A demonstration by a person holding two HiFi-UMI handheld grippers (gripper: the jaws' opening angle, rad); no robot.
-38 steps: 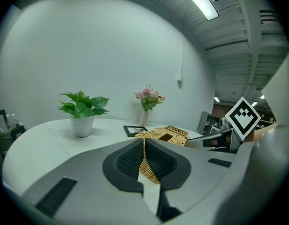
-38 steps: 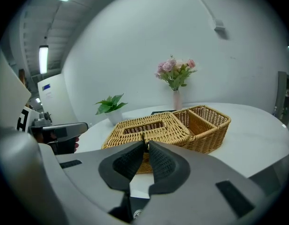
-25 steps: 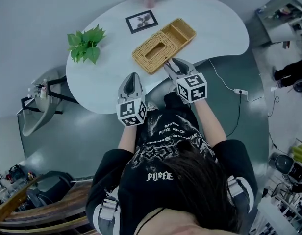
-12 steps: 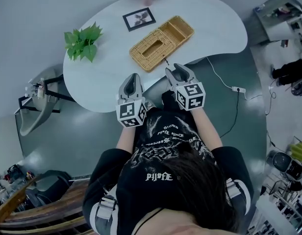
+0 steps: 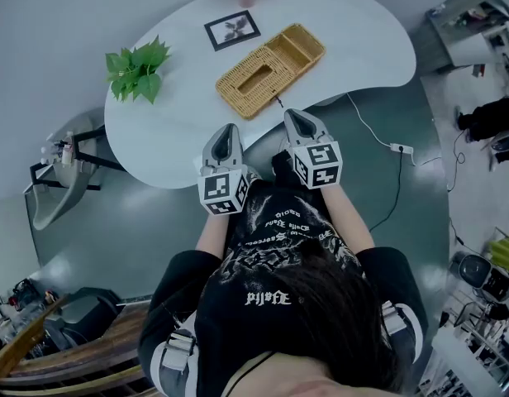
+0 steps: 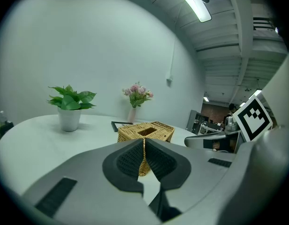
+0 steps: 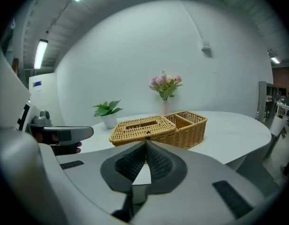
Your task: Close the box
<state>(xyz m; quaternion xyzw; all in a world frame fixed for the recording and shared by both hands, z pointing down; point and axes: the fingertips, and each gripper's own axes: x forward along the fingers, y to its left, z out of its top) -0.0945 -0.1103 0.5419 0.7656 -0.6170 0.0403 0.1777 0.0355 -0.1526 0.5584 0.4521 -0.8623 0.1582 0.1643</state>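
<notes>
A long wicker box (image 5: 271,59) lies on the white table (image 5: 180,131). A woven lid with a slot (image 7: 142,124) covers its nearer part, and the far compartment (image 7: 189,118) is open on top. Both grippers hang off the table's near edge, short of the box and not touching it. In its own view the left gripper (image 6: 144,144) is shut on nothing, with the box (image 6: 145,132) beyond its tips. The right gripper (image 7: 145,146) has just closed and is also empty. From above, the left gripper (image 5: 229,127) and right gripper (image 5: 292,112) point at the table.
A potted plant (image 5: 137,67) stands at the table's left. A framed picture (image 5: 232,30) lies behind the box, and a vase of pink flowers (image 7: 165,86) stands at the far edge. A cable and plug (image 5: 395,149) lie on the green floor to the right.
The right gripper's jaws have gone from spread to shut, and it has drawn back a little from the box. The left gripper has hardly moved.
</notes>
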